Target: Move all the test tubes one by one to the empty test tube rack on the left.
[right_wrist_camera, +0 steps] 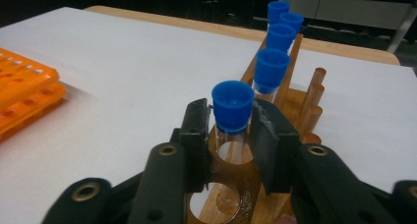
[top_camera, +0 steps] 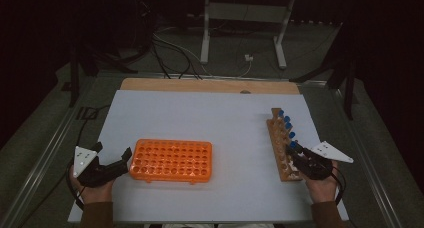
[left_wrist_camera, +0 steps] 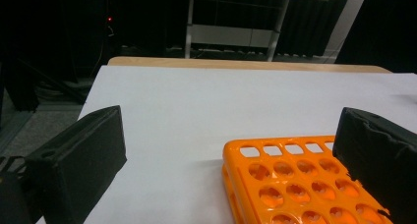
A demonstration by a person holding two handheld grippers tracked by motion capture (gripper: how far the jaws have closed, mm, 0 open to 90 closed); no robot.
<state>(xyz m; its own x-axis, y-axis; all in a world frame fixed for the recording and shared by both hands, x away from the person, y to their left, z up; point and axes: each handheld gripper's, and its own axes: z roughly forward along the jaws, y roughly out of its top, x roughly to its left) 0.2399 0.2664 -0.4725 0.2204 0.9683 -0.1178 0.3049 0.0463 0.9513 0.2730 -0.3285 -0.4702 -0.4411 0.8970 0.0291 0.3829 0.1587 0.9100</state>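
At a white-covered counter [top_camera: 200, 118], the right tongs [right_wrist_camera: 232, 130] clamp the nearest clear glass test tube with a blue cap [right_wrist_camera: 232, 106], which stands upright in a wooden rack [top_camera: 281, 153]. Beyond the tongs, 4 more blue-capped tubes [right_wrist_camera: 271, 67] line the same rack. The left tongs [left_wrist_camera: 226, 150] gape wide, released, their right jaw just beside the corner of an orange plastic tube tray [left_wrist_camera: 290, 180].

I see my right gripper [right_wrist_camera: 231, 135] clamped on the nearest blue-capped tube [right_wrist_camera: 232, 113] in the wooden rack [right_wrist_camera: 290, 103]; four more capped tubes [right_wrist_camera: 270, 69] line up beyond, orange rack [right_wrist_camera: 24, 94] far left.
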